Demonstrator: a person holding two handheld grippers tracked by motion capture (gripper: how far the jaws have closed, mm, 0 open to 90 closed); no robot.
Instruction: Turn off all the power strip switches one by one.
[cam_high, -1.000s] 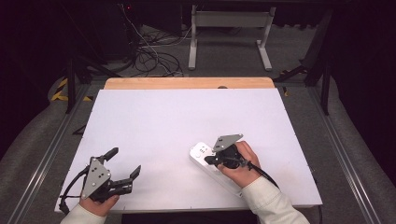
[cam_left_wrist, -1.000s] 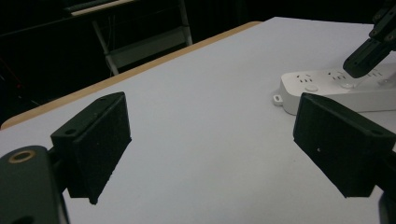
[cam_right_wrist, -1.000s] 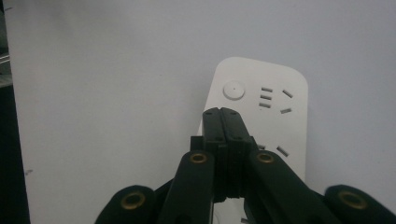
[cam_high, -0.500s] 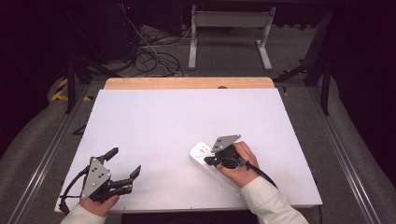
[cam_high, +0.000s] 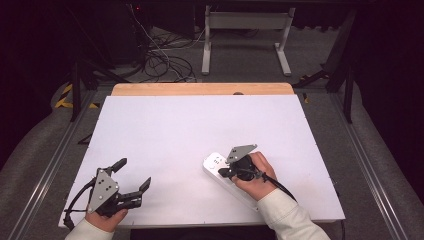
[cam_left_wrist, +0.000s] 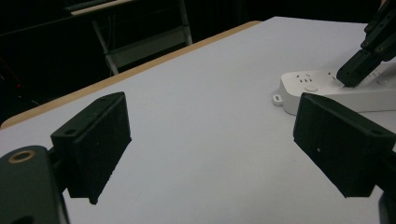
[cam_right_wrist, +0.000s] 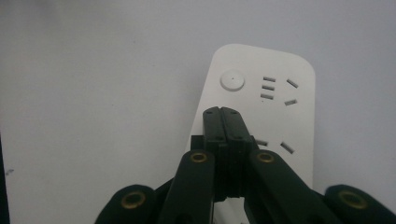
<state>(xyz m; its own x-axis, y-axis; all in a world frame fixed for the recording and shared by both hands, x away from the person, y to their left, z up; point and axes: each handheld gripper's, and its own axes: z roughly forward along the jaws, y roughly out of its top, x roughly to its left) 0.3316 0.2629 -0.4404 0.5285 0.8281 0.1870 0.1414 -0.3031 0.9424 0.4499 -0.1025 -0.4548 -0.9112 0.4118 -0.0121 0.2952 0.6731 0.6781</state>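
Observation:
A white power strip (cam_high: 215, 162) (cam_right_wrist: 275, 112) (cam_left_wrist: 322, 86) lies on the white table, right of centre near the front. It has a round button (cam_right_wrist: 232, 80) at its far end and socket slots beside it. My right gripper (cam_high: 223, 172) (cam_right_wrist: 222, 112) is shut, jaws pressed together with nothing between them, its tip over the strip just short of the button. In the left gripper view that tip (cam_left_wrist: 350, 74) touches or nearly touches the strip's top. My left gripper (cam_high: 132, 175) (cam_left_wrist: 210, 140) stands open at the table's front left, holding nothing.
The white table top (cam_high: 200, 125) has a wooden strip along its far edge (cam_high: 200, 89). Beyond it stand a metal table frame (cam_high: 245, 30) and loose cables on the floor (cam_high: 160, 60). Rails (cam_high: 55, 160) run along both sides.

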